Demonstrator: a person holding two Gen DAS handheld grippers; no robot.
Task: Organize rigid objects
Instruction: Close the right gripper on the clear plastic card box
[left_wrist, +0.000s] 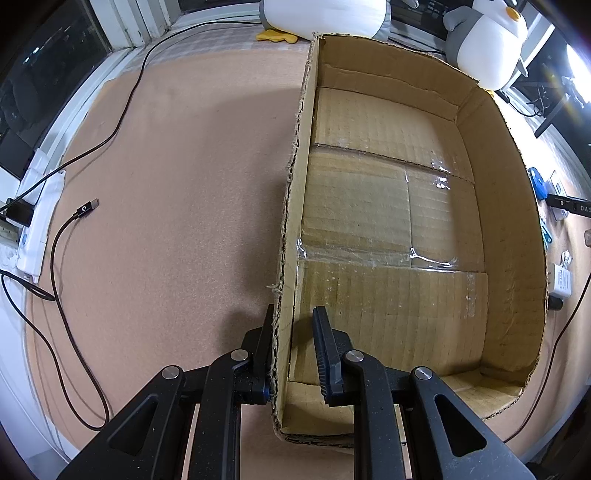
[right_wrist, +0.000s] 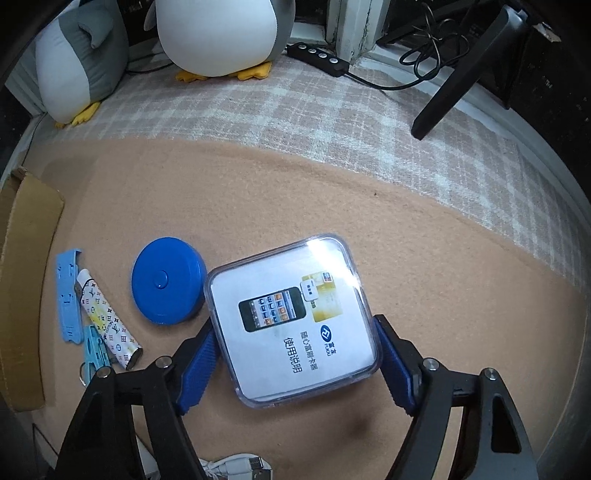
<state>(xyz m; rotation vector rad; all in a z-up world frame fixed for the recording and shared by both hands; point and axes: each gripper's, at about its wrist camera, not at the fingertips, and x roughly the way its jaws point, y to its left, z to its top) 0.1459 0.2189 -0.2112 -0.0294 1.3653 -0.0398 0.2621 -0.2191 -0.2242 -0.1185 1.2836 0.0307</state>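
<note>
On a tan felt tabletop, the right gripper fingers clamp a clear square case showing a phone picture, while the left gripper fingers straddle, not yet closed, the empty cardboard box wall.

Both my feeds are sharp at centre, with heavy fisheye bending and dark vignetted corners. Hard light flares at the left view's upper right edge. Glare whitens a corner of the clear case. Soft shadows pool on the surface.
</note>
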